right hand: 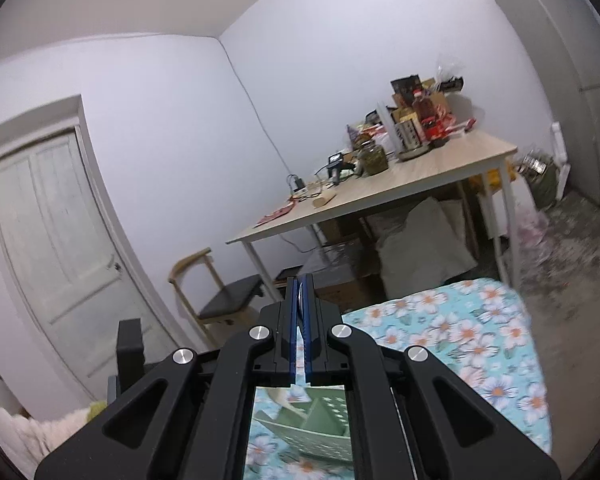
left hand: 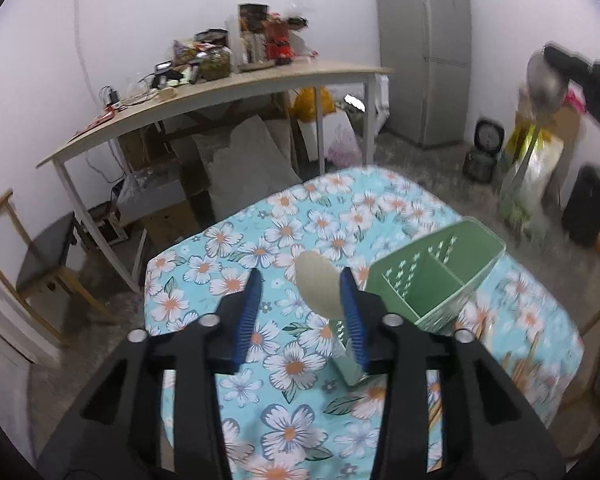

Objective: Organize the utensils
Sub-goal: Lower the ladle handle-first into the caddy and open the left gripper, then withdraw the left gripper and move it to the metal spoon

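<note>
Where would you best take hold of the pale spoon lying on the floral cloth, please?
Probably by the flat green handle, not the rounded pale bowl of the pale spoon. It lies along the left gripper's axis, hard against the right-hand blue pad, so come down from above, shift right to centre it, and close across the handle.

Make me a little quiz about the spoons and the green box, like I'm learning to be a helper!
1. True or false: the green holder stands on the flowered tablecloth.
2. What is the right gripper carrying?
3. Pick one. The fingers of the left gripper are:
A. open, with the pale spoon between them
B. squeezed shut on a fork
C. inside the green holder

Key
1. True.
2. The metal spoon, pinched between its shut fingers.
3. A.
</note>
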Motion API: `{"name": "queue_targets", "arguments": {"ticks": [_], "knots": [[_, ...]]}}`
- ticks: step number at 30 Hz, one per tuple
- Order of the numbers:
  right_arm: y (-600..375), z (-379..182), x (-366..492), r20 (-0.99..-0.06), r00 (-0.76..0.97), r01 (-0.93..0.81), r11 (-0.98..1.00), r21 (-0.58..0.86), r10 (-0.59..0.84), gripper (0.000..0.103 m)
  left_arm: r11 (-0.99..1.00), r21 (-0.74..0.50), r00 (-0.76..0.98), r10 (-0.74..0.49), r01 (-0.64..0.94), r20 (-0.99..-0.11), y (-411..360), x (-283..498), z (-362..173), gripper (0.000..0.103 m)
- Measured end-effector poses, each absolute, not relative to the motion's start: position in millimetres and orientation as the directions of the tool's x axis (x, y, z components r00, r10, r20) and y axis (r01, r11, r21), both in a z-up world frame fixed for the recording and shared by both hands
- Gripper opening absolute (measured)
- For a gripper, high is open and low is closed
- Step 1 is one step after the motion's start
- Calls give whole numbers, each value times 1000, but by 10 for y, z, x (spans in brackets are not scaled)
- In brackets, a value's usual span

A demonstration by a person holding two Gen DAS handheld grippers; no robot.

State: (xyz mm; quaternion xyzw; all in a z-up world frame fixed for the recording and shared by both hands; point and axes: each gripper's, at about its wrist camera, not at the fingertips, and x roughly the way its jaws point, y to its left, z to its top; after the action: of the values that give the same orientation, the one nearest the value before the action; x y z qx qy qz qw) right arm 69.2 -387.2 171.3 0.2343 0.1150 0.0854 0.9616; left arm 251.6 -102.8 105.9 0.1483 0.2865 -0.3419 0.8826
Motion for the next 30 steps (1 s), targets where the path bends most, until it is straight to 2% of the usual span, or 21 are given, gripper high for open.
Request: {"name": "queue_targets", "arguments": {"ticks": [6, 11, 19, 24, 29, 30], "knots": [[-3917, 1637, 856, -177, 948, -140, 847, 513, 263, 3, 774, -48, 616, -538, 631, -576, -672, 2459, 1017, 59], [-3932, 1612, 916, -157, 942, -170, 826, 538, 297, 3, 806, -108, 588, -509, 582, -628, -436, 2393, 715, 67], [-3904, 1485, 976, -185, 935, -157, 819, 551, 303, 3, 848, -205, 547, -481, 488, -685, -189, 2313, 297, 68], [-3922, 1439, 822, -211, 943, -112, 841, 529, 258, 3, 849, -185, 564, -476, 494, -675, -175, 2252, 304, 71], [-3988, 1166, 625, -276, 934, -43, 836, 547, 228, 5, 840, -213, 540, -494, 499, -681, -207, 2215, 245, 73], [-4002, 1090, 593, -288, 930, -33, 829, 558, 230, 10, 840, -216, 538, -494, 498, -683, -208, 2205, 231, 74]]}}
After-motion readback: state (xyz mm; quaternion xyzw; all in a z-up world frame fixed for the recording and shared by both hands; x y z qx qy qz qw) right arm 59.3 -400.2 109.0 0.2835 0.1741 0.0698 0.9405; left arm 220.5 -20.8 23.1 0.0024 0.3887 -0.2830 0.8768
